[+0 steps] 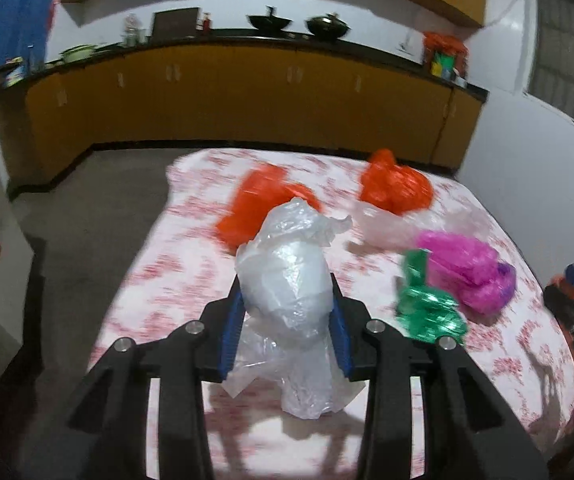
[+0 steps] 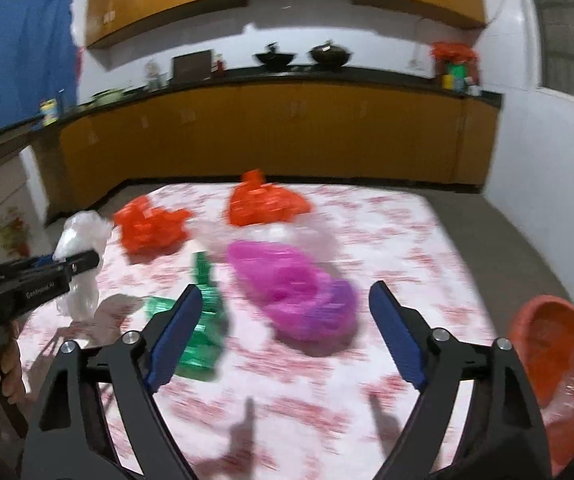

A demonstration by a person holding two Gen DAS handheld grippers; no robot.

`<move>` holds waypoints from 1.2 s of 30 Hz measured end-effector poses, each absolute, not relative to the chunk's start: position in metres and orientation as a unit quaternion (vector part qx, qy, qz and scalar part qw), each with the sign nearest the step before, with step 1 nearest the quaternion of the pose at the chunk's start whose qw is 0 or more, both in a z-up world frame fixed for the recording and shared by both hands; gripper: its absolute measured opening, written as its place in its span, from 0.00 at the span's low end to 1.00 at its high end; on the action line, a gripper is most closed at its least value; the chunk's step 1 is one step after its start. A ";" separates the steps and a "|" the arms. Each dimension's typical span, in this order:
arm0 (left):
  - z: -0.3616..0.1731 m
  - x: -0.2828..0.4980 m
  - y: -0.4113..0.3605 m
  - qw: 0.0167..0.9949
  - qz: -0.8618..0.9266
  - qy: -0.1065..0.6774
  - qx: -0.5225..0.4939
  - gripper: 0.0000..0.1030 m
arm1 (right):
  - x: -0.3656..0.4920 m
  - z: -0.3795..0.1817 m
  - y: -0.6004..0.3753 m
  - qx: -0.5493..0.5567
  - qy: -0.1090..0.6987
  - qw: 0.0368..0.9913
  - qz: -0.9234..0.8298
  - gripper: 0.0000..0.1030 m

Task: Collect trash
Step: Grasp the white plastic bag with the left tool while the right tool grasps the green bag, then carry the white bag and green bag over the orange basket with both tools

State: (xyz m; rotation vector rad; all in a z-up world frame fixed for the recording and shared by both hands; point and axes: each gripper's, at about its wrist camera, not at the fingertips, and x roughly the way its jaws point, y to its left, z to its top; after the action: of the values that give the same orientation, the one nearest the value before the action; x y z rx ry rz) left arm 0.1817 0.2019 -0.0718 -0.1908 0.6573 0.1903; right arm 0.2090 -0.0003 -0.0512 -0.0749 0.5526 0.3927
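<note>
My left gripper (image 1: pixel 286 292) is shut on a crumpled clear plastic bag (image 1: pixel 287 240), held just above the table's near left part; the right wrist view shows the same bag (image 2: pixel 79 232) at far left. My right gripper (image 2: pixel 285 290) is open above the table with nothing between its pads. Just beyond its fingertips lies a pink plastic bag (image 2: pixel 275 272), and a green foil wrapper (image 2: pixel 203 320) lies by its left finger. Two orange bags (image 2: pixel 151 228) (image 2: pixel 263 204) and some clear plastic (image 2: pixel 287 236) lie further back.
The table wears a red-and-white patterned cloth (image 1: pixel 175 280). An orange basin (image 2: pixel 555 360) stands off its right edge. A person's hand (image 2: pixel 7 364) holds the left gripper's handle. Yellow cabinets (image 2: pixel 287 136) with a dark counter run along the back wall, with bare floor between.
</note>
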 end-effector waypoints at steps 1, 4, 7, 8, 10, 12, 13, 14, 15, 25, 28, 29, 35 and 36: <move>-0.071 0.179 0.209 0.937 0.102 0.319 -0.096 0.37 | 0.213 -0.056 0.012 -0.039 0.280 0.937 0.204 0.75; -0.069 0.172 0.227 0.936 0.120 0.314 -0.107 0.37 | 0.224 -0.067 0.037 -0.046 0.301 0.926 0.222 0.71; -0.069 0.170 0.241 0.934 0.135 0.311 -0.115 0.37 | 0.234 -0.078 0.055 -0.056 0.319 0.918 0.229 0.69; -0.069 0.169 0.243 0.934 0.136 0.310 -0.116 0.37 | 0.236 -0.080 0.060 -0.058 0.322 0.917 0.230 0.68; -0.069 0.168 0.250 0.933 0.140 0.310 -0.119 0.37 | 0.241 -0.085 0.066 -0.064 0.330 0.913 0.230 0.68; -0.070 0.169 0.255 0.932 0.141 0.310 -0.121 0.37 | 0.246 -0.090 0.075 -0.074 0.338 0.910 0.228 0.68; -0.071 0.169 0.257 0.932 0.142 0.310 -0.123 0.38 | 0.248 -0.093 0.078 -0.080 0.342 0.909 0.226 0.66; -0.071 0.170 0.258 0.932 0.142 0.311 -0.124 0.38 | 0.252 -0.096 0.082 -0.086 0.355 0.903 0.226 0.65; -0.072 0.169 0.259 0.932 0.142 0.310 -0.124 0.38 | 0.254 -0.097 0.084 -0.088 0.361 0.900 0.226 0.64; -0.071 0.174 0.251 0.933 0.129 0.313 -0.123 0.38 | 0.257 -0.107 0.086 -0.093 0.392 0.882 0.243 0.40; -0.069 0.176 0.245 0.934 0.123 0.313 -0.119 0.38 | 0.248 -0.102 0.077 -0.086 0.382 0.886 0.248 0.40; -0.069 0.176 0.243 0.935 0.120 0.313 -0.118 0.37 | 0.247 -0.099 0.073 -0.081 0.380 0.887 0.248 0.40; -0.063 0.181 0.219 0.940 0.092 0.313 -0.105 0.38 | 0.227 -0.073 0.024 -0.071 0.347 0.909 0.221 0.40; -0.063 0.182 0.212 0.940 0.085 0.314 -0.101 0.38 | 0.224 -0.069 0.013 -0.070 0.341 0.913 0.211 0.40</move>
State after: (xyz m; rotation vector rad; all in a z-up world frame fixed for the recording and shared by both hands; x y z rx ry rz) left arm 0.1823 0.2120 -0.0628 -0.2067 0.6403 0.1728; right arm 0.2241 0.0133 -0.0692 -0.1452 0.7015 0.4356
